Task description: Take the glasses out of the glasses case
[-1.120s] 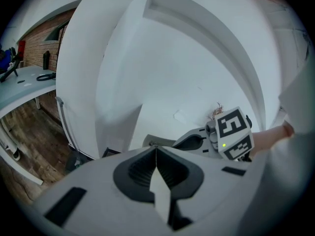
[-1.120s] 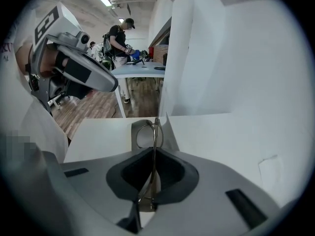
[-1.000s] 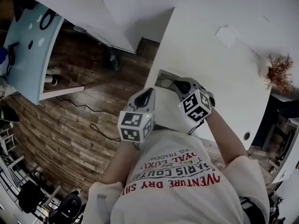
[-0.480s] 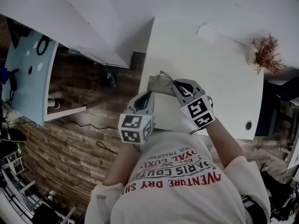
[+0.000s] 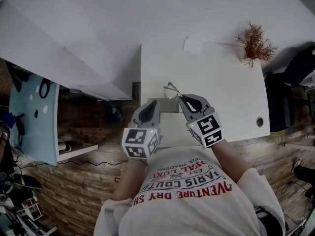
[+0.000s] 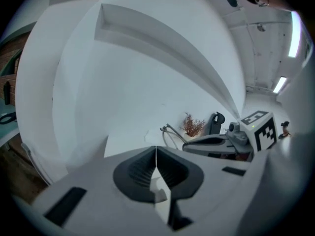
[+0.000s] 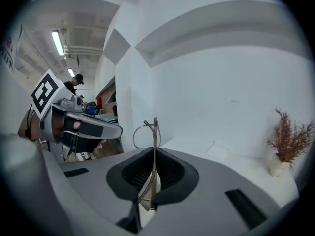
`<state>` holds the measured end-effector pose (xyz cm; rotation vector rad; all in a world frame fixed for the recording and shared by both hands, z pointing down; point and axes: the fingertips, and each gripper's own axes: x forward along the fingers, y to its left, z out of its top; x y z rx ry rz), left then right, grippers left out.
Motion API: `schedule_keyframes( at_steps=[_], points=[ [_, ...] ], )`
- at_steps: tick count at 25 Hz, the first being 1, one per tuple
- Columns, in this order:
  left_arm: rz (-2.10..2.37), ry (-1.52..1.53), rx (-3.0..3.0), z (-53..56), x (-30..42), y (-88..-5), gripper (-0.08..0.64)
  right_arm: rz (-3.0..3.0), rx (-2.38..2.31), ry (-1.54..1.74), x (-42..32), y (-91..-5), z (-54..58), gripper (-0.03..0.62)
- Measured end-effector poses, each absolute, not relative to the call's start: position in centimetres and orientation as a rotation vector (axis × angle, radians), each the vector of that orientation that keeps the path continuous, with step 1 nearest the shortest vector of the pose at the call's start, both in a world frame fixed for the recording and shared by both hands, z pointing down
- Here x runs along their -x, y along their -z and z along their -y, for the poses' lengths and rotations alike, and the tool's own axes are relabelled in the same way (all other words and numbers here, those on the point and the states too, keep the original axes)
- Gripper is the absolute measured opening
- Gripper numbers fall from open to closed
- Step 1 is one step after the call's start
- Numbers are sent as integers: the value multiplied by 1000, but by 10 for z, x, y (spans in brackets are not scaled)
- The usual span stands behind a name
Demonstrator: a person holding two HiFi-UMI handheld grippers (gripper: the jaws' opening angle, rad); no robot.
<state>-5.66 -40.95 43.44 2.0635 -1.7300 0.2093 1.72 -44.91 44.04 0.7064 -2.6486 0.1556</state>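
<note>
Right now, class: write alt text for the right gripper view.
The right tool is shut on thin wire glasses that rise past its jaws. The left tool is at left, a dried plant at right on the white table.

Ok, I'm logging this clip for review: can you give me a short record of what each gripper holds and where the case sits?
right gripper: shut on the glasses, gripping one temple arm
left gripper: shut, nothing between the pads
glasses case: grey, on the white table, by the gripper tips
glasses: out of the case
also there: dried plant at the table's far corner
</note>
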Motion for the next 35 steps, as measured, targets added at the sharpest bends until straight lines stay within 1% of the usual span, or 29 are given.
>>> schedule_keyframes(
  at_steps=[9, 19, 35],
  points=[
    [1756, -204, -2179, 424, 45, -408, 8, 2696, -952, -230, -44, -412, 461, 26],
    [1751, -163, -2200, 429, 43, -400, 8, 2695, -985, -255, -49, -412, 459, 26],
    [1746, -165, -2169, 435, 44, -410, 8, 2670, -973, -277, -55, -423, 463, 26]
  ],
)
